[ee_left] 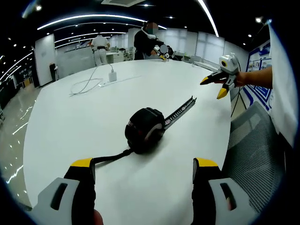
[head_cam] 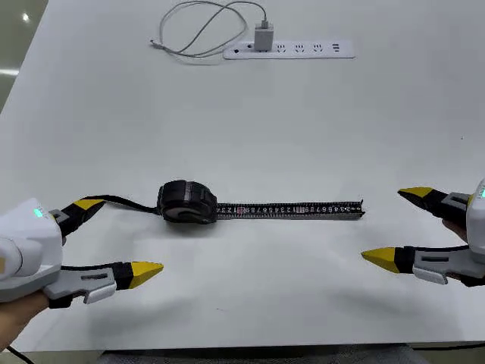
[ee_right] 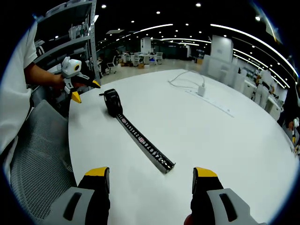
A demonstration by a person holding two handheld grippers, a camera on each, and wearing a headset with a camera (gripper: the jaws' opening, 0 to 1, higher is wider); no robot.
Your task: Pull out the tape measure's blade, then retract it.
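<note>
Your white table (head_cam: 91, 136)
On it you have the tape measure (head_cam: 186, 202), blade (head_cam: 288, 210) out, and a power strip (head_cam: 292, 49).

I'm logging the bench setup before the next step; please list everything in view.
Table: one, white, underneath.
Tape measure: one, black, mid-table.
Blade: one, dark with pale numbers, drawn out rightward.
Strap: one, black, trailing left from the tape measure.
Power strip: one, white, far edge.
Charger: one, white, plugged into the power strip.
Cable: one, white, looping left from it.
Left gripper: one, white, yellow tips, open, near left.
Right gripper: one, same colours, open, near right.
</note>
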